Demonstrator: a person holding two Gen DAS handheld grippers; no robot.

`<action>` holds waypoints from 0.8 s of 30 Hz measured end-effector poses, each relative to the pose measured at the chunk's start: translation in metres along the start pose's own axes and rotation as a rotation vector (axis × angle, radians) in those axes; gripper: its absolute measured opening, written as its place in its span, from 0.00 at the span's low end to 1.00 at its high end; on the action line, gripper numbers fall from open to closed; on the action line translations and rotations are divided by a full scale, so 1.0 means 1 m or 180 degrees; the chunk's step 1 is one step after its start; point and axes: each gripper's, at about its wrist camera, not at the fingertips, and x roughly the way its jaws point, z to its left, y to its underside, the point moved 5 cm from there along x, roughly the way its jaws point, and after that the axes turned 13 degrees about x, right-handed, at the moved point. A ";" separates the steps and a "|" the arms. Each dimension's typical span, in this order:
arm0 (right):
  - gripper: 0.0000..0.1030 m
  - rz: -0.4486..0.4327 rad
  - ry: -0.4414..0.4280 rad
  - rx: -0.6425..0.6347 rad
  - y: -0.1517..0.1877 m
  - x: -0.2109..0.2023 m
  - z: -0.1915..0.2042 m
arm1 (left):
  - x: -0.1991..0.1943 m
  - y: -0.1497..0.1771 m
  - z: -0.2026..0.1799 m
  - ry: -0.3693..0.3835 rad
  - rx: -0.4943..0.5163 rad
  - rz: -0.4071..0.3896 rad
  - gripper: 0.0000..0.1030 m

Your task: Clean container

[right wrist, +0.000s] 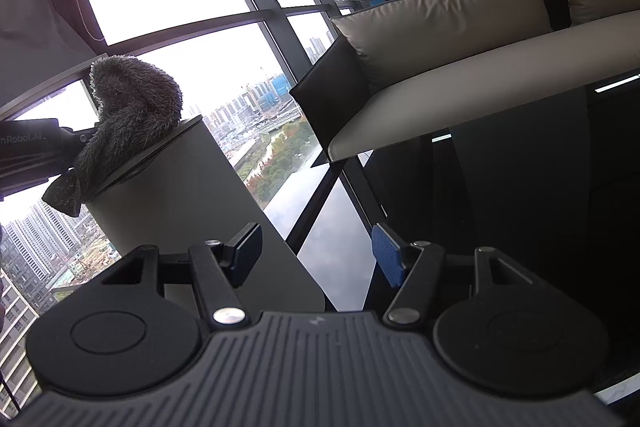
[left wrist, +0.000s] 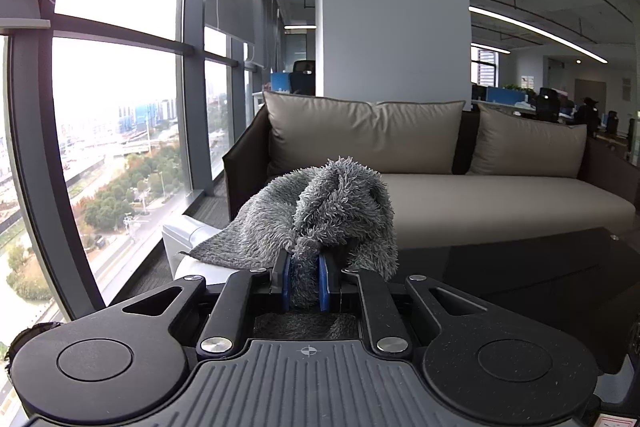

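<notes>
We see the left claw [left wrist: 305, 281] clenched on a fluffy grey cloth [left wrist: 320, 215], its blue pads [left wrist: 286, 281] pinching a thick fold between them while the rest of the fabric bunches up ahead and drapes to the left over the white container [left wrist: 188, 241]. From the right wrist camera the same cloth [right wrist: 132, 115] sits on the container's top edge, one corner hanging down its left side, with the left claw's black body [right wrist: 32, 143] reaching in from the left edge of that view. The container [right wrist: 192, 195] looks like a tall pale-grey cylinder there, though the fisheye bends it enough that we cannot be sure of its exact shape. The right claw [right wrist: 316, 257] is released, fingers spread wide with one blue pad [right wrist: 386, 261] showing, and the container's lower wall lies just beside the left finger; we cannot tell whether they touch. Below stretches a dark glossy counter [left wrist: 540, 275], and beyond it a beige sofa [left wrist: 440, 163] stands beside tall windows [left wrist: 116, 107].
</notes>
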 end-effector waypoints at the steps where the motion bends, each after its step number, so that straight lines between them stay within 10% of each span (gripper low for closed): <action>1: 0.62 -0.0002 0.0002 0.0010 -0.001 0.000 -0.001 | 0.004 -0.002 0.000 0.0008 -0.0007 0.0008 0.12; 24: 0.62 0.0026 0.0005 -0.0192 0.017 -0.007 0.014 | -0.015 0.013 0.024 -0.0205 -0.0044 0.0002 0.11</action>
